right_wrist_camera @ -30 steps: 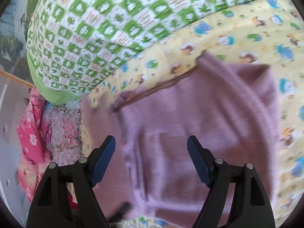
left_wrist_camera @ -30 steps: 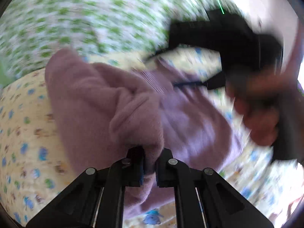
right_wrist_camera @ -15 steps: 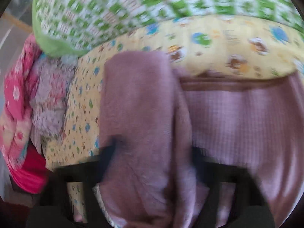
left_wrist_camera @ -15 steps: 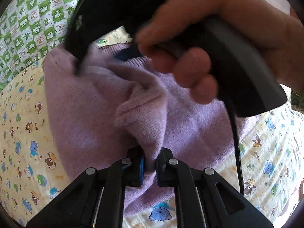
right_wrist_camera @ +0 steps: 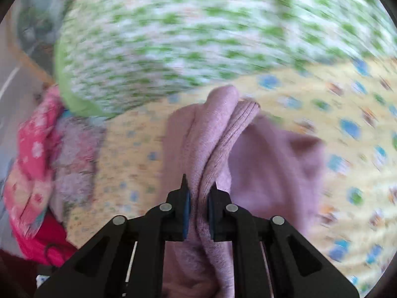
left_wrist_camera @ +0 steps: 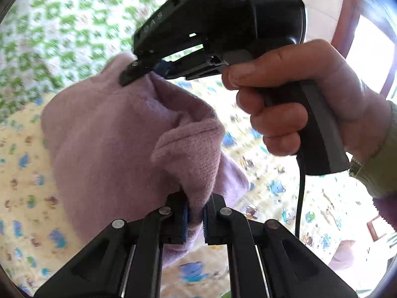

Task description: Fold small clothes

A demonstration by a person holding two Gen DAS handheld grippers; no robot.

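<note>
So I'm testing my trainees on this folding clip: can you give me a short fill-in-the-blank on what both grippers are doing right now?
1. The left gripper is shut on the fuzzy ____ knit garment.
2. The right gripper pinches a bunched fold of the ____ garment.
3. The garment lies over a yellow sheet printed with cartoon ____.
4. The right gripper's handle is held by a bare ____.

Missing: lilac; same; animals; hand
</note>
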